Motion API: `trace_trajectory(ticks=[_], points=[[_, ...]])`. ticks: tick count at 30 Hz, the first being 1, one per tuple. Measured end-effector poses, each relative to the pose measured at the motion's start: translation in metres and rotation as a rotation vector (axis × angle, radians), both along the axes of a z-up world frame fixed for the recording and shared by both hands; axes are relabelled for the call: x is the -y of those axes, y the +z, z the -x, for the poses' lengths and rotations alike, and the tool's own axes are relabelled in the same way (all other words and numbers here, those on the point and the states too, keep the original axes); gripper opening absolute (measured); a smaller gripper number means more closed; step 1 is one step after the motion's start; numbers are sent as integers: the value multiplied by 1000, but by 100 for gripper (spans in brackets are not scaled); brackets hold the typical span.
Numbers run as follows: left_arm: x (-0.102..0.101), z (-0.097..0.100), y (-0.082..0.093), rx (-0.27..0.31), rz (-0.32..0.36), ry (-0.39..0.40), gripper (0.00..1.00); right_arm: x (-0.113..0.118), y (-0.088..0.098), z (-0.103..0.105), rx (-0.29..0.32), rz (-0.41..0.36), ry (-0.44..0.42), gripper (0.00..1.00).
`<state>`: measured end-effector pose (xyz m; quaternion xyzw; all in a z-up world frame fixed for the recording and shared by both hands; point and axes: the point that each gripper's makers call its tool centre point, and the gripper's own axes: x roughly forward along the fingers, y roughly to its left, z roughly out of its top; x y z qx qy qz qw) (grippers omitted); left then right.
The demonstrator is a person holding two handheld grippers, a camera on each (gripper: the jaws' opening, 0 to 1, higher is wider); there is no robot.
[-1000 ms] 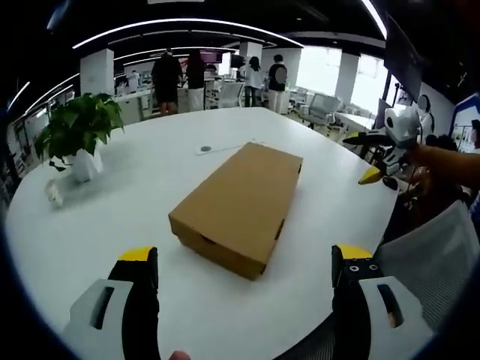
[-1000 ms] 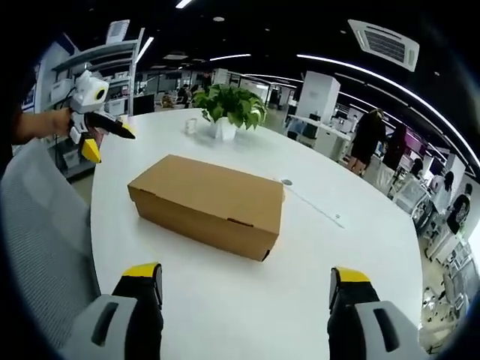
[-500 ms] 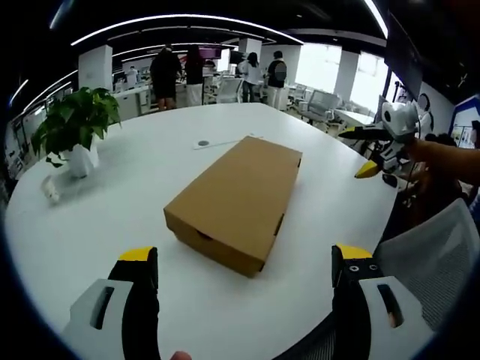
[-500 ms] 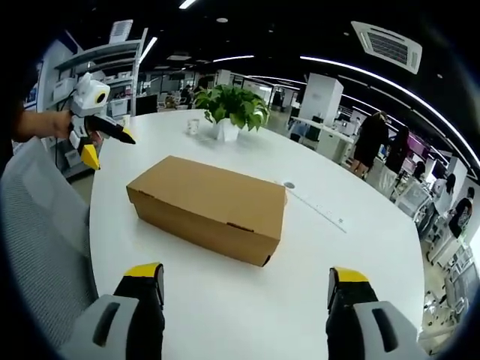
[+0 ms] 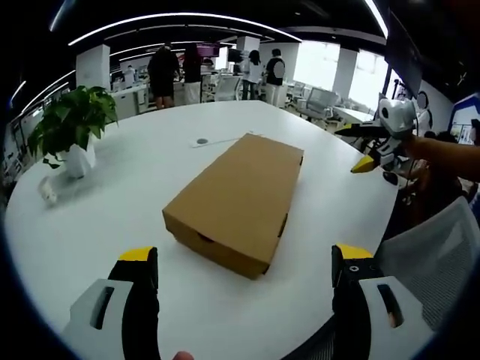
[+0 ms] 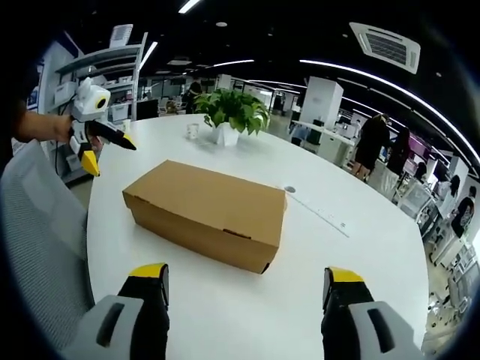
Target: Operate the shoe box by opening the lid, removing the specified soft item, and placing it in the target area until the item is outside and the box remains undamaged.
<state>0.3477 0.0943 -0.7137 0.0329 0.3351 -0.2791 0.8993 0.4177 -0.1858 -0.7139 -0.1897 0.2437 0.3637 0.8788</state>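
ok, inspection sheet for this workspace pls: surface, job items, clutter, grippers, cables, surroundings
Surface: round white table, mostly bare.
Job's things: brown cardboard shoe box, lid closed, lying flat mid-table, untouched.
Clutter: potted plant in a white pot, small white cup beside it, a small round disc.
Grippers: left gripper and right gripper both open, short of the box, holding nothing.
Cables: a thin white strip past the box; cannot tell if it is a cable.
Surroundings: open office, people standing in the background, grey mesh chair at the table edge.
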Motion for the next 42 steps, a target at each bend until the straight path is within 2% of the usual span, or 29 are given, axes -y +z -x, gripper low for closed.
trace_trajectory(ticks=[14, 23, 42], points=[[6, -3, -12, -7, 6, -12, 98, -7, -3, -13, 5, -14, 36, 76], [9, -1, -23, -33, 5, -36, 96, -11, -15, -18, -19, 12, 49, 73], [14, -1, -45, -78, 38, -33, 79, -20, -31, -30, -47, 34, 60, 66]])
